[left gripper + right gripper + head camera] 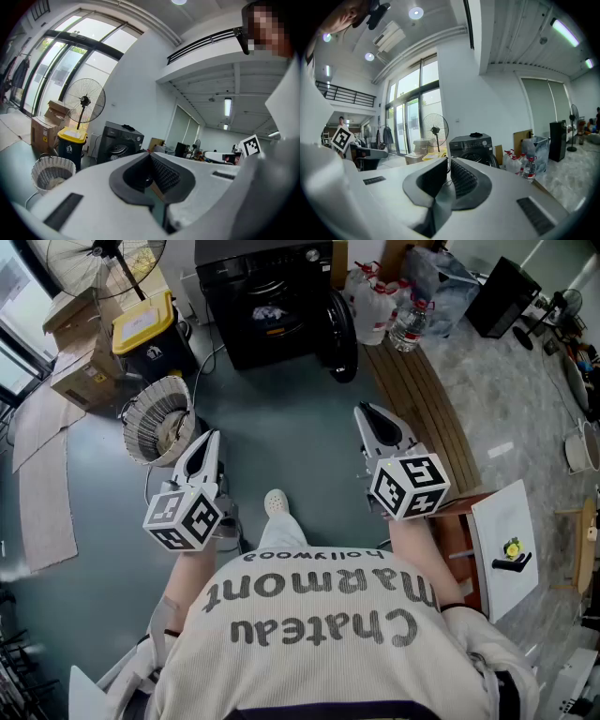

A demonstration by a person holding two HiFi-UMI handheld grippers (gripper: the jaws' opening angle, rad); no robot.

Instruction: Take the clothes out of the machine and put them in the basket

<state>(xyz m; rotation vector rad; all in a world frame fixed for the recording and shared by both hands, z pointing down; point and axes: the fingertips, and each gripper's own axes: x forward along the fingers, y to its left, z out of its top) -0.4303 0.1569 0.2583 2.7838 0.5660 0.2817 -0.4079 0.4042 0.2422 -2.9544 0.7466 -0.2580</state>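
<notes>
You stand facing the washing machine (267, 301), well back from it, with bare grey floor (291, 418) between you and its front. The machine's round door (337, 334) hangs open on the side toward the water bottles (384, 310), and a pale bundle of clothes (272, 312) shows inside the drum. The basket (159, 420), round and white with ribbed walls, sits on the floor out in front of the machine, off toward the side where the yellow-lidded bin (145, 329) stands against it. Your left gripper (211, 437) is well short of the machine, just beside the basket's near rim and apart from it, pointing almost level toward the machine; its own view has the dark pads pressed tip to tip with nothing between them. Your right gripper (362, 411) is out in front of the machine's open-door side, also well short of it and nearly level; its jaws are drawn together too, with nothing caught between the ridged pads. Both gripper views look across their closed tips at the machine's dark front. A standing fan (98, 259) and cardboard boxes (80, 352) sit past the bin, farther from the machine
</notes>
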